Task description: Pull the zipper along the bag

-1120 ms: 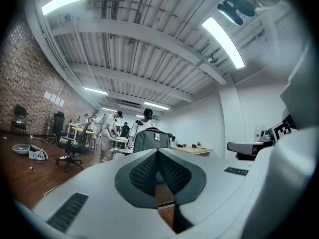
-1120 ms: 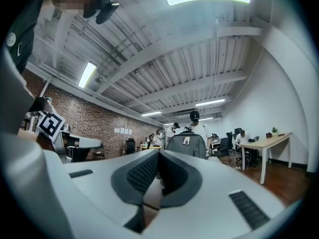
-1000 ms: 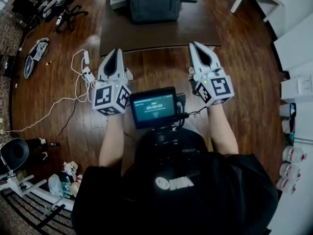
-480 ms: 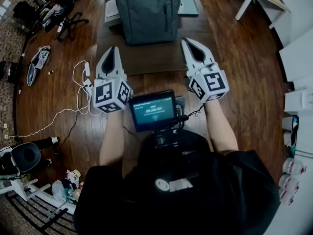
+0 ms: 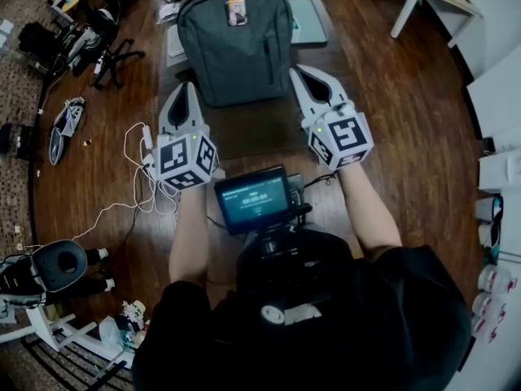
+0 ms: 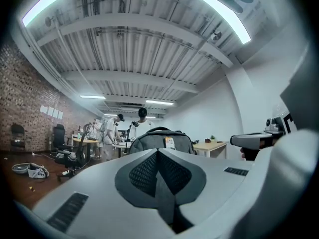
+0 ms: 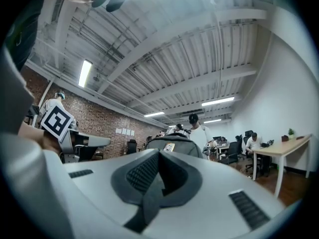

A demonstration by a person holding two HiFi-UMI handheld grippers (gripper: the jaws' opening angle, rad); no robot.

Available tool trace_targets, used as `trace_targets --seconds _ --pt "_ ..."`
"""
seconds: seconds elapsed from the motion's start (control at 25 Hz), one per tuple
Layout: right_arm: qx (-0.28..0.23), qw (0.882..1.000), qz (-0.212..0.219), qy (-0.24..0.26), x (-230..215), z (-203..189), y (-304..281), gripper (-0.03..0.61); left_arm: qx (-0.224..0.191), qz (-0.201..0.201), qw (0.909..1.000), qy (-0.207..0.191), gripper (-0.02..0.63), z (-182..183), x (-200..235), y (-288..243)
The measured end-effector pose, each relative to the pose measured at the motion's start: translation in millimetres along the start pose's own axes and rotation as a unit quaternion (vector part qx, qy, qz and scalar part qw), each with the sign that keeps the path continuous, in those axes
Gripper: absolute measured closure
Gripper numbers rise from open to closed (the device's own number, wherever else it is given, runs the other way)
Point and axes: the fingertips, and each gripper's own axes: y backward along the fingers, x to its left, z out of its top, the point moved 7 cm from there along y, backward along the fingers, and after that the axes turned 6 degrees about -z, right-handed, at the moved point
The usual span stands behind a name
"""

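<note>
The table carries the bag, which stands upright ahead of you. Your left gripper is near the bag's lower left corner, and your right gripper is near its lower right edge. Both stop short of the bag. Each has its jaws pressed together, with nothing between them.

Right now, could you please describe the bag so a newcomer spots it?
On the wooden floor stands a dark table. A grey backpack sits on it, bulkier than the flat items beside it, with a small orange tag.
</note>
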Motion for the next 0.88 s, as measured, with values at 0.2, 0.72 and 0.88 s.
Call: trace_targets --seconds 0.2,0.72,0.88 --pt "0.012 1.000 -0.004 0.000 -7.2 -11.8 -36.9 0.571 0.000 -0.048 0.9987 -0.017 0.614 5.2 16.7 -51.7" --pt "0.014 0.998 -0.067 0.014 -35.4 -9.4 -149.6 0.571 -0.035 -0.166 0.9839 -0.057 0.614 47.3 55.5 -188.9" --pt "0.010 0.997 -0.075 0.011 -42.5 -5.0 -159.3 0.571 -0.036 -0.189 0.9779 -0.083 0.614 64.6 61.1 -207.3"
